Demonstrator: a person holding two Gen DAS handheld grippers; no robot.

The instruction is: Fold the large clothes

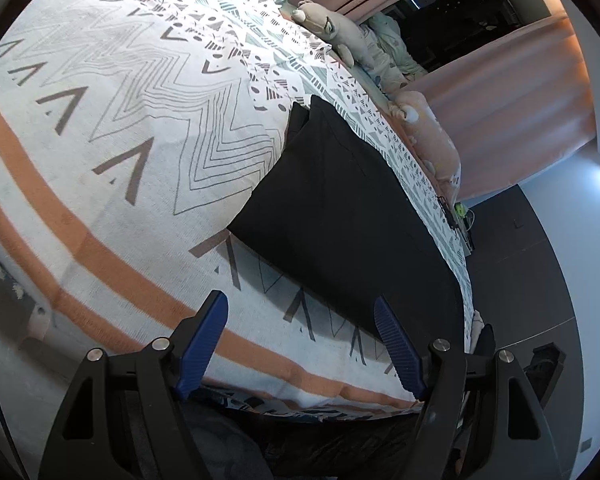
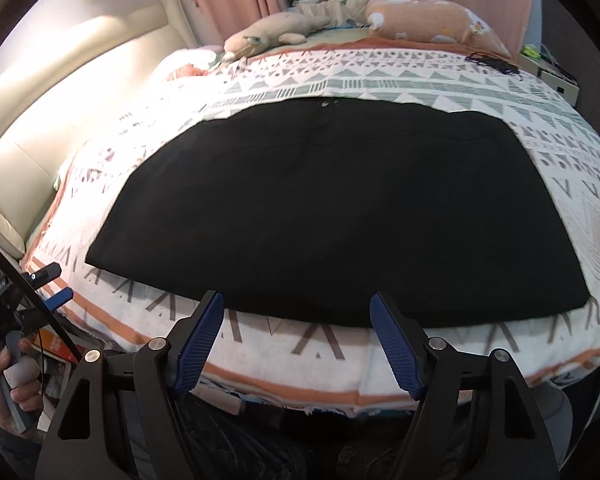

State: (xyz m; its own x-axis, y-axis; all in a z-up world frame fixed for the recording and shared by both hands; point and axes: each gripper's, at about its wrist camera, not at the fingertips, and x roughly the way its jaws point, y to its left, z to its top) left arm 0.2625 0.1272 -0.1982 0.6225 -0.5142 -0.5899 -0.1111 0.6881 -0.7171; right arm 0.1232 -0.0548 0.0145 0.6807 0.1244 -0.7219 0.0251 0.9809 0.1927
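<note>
A large black garment (image 2: pixel 332 216) lies flat on the patterned bedspread (image 2: pixel 380 76), spread wide, with small buttons at its far edge. In the left wrist view it (image 1: pixel 348 216) lies to the right, seen from its side. My right gripper (image 2: pixel 298 312) is open and empty, just above the garment's near edge. My left gripper (image 1: pixel 300 312) is open and empty above the bedspread (image 1: pixel 100 120), near the garment's near corner. The left gripper also shows in the right wrist view (image 2: pixel 52 286) at the far left, held by a hand.
Plush toys (image 2: pixel 268 36) and a peach pillow (image 2: pixel 436 20) lie at the bed's far edge. A cream headboard (image 2: pixel 60 92) runs along the left. Pink curtains (image 1: pixel 500 100) hang behind. A black cable (image 2: pixel 496 62) lies at the far right corner.
</note>
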